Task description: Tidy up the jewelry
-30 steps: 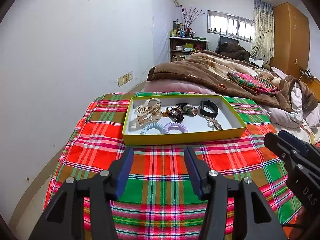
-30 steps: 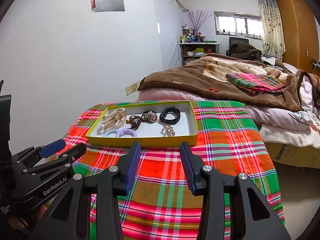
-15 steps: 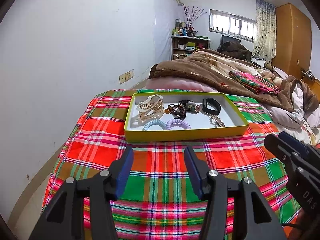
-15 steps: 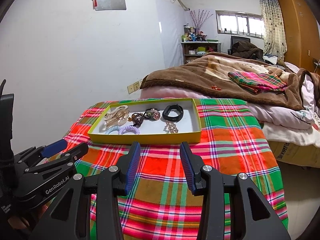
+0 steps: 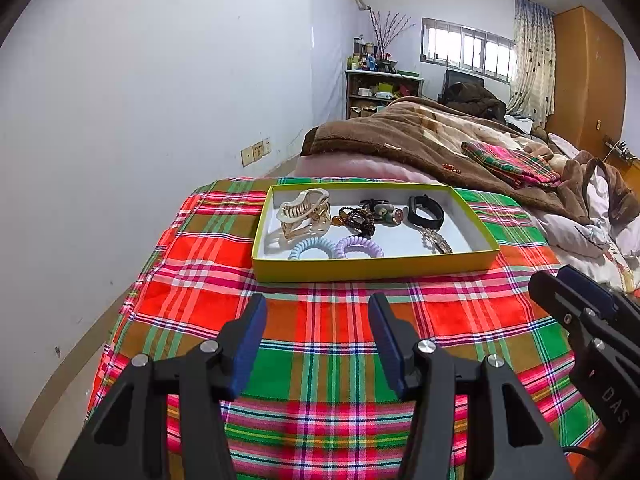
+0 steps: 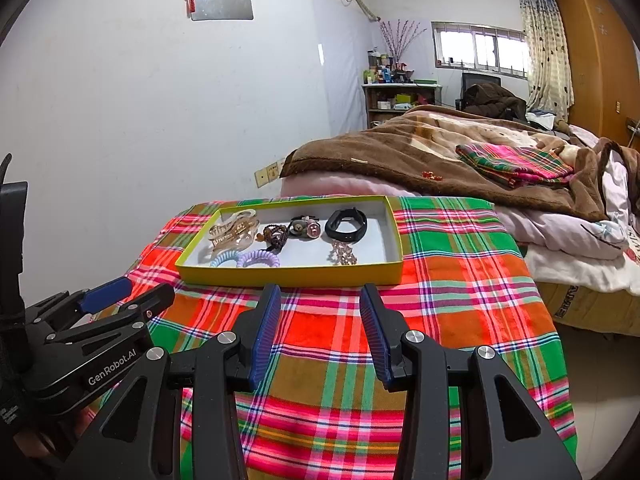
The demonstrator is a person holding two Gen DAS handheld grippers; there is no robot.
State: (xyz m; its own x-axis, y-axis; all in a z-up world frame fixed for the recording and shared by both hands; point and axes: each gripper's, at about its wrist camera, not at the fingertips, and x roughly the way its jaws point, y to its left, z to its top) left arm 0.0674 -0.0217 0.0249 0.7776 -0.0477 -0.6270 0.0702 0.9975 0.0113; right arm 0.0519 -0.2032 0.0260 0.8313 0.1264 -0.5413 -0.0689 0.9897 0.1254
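Note:
A shallow yellow box (image 5: 372, 270) (image 6: 288, 274) stands on a plaid-covered table. It holds a beige hair claw (image 5: 302, 214) (image 6: 232, 232), a dark bead bracelet (image 5: 357, 219), a blue coil tie (image 5: 312, 247), a purple coil tie (image 5: 359, 247) (image 6: 258, 258), a black band (image 5: 426, 212) (image 6: 346, 223), a round brooch (image 5: 386, 212) and a sparkly clip (image 5: 436, 240) (image 6: 343, 252). My left gripper (image 5: 318, 316) is open and empty, short of the box. My right gripper (image 6: 320, 308) is open and empty, also short of the box.
The plaid cloth (image 5: 320, 340) covers the table. A white wall (image 5: 120, 120) stands to the left. A bed with a brown blanket (image 6: 420, 148) lies behind the table. The floor (image 6: 592, 380) shows at the right.
Both grippers have drawn back a little and tilted up, so the box sits slightly farther and higher in view. Both stay open and empty.

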